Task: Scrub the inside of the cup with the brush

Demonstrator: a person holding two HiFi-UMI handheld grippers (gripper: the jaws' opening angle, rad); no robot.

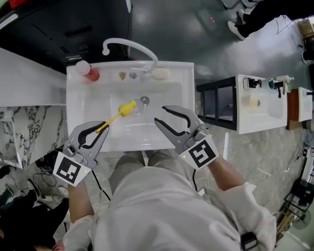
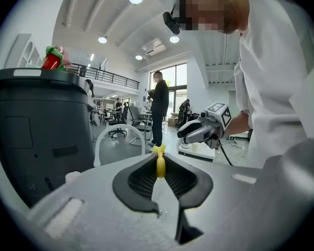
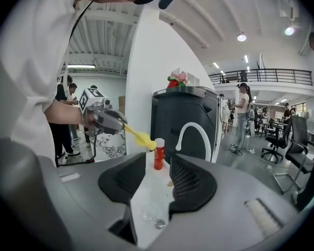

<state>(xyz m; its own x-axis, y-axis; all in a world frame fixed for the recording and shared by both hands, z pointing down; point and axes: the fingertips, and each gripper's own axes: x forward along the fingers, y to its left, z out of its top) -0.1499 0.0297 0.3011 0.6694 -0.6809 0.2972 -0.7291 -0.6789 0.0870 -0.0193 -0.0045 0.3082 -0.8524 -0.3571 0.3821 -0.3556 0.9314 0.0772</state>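
My left gripper is shut on the thin handle of a yellow brush. The brush head hangs over the white sink, near the drain. In the left gripper view the brush stands pinched between the pads. A clear cup lies on the sink floor beside the drain, below my right gripper. The cup is faint in the head view, just right of the brush head. My right gripper is open over the sink's right half, with nothing between its jaws.
A red bottle with a white cap stands at the sink's back left corner. The white faucet arches over the back rim, with a soap bar next to it. A dark cabinet stands behind, and a white counter to the right.
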